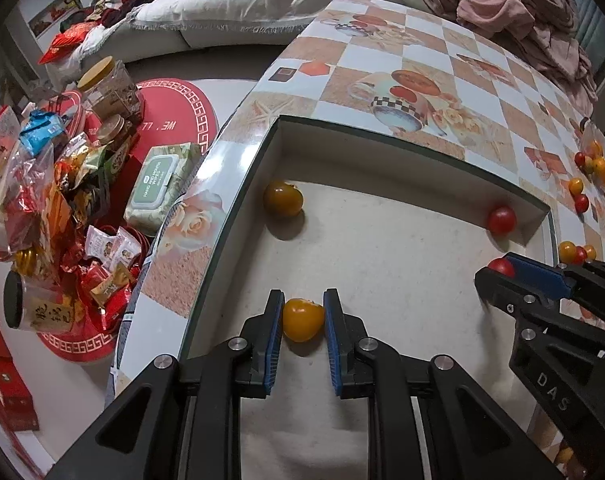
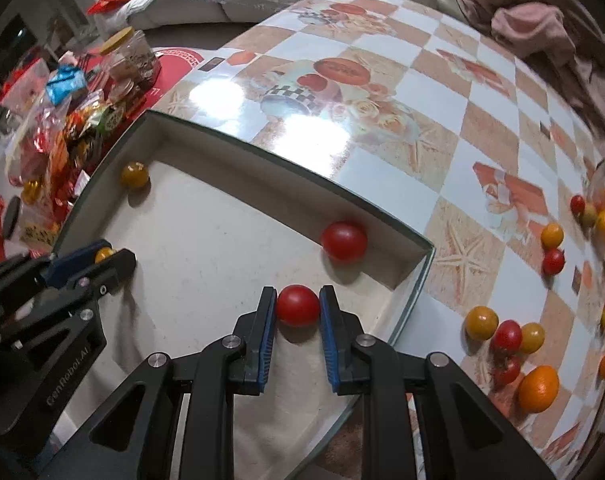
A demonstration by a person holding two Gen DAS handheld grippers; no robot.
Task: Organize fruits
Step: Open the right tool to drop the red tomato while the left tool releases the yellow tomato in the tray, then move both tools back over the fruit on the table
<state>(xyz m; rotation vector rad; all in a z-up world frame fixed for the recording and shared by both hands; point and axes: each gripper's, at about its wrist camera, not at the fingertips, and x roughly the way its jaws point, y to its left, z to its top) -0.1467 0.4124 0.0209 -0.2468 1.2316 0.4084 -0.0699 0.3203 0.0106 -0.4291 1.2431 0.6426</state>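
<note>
A shallow white box (image 1: pixel 382 168) (image 2: pixel 238 148) lies on the table. My left gripper (image 1: pixel 303 320) is shut on a yellow tomato (image 1: pixel 302 320) low over the box's left side; it also shows in the right wrist view (image 2: pixel 102 258). My right gripper (image 2: pixel 298 306) is shut on a red tomato (image 2: pixel 297 305) over the box's right side; it also shows in the left wrist view (image 1: pixel 502 270). Another yellow tomato (image 1: pixel 283 198) (image 2: pixel 134 174) rests in the far left corner. Another red tomato (image 1: pixel 501 220) (image 2: pixel 344 241) rests in the far right corner.
Several loose red, yellow and orange tomatoes (image 2: pixel 510 336) (image 1: pixel 574 252) lie on the patterned tablecloth (image 2: pixel 442 120) right of the box. More sit by a clear bag (image 2: pixel 602 208). Snack packets and jars (image 1: pixel 62 184) crowd the floor on the left. Clothes (image 1: pixel 522 12) pile at the back.
</note>
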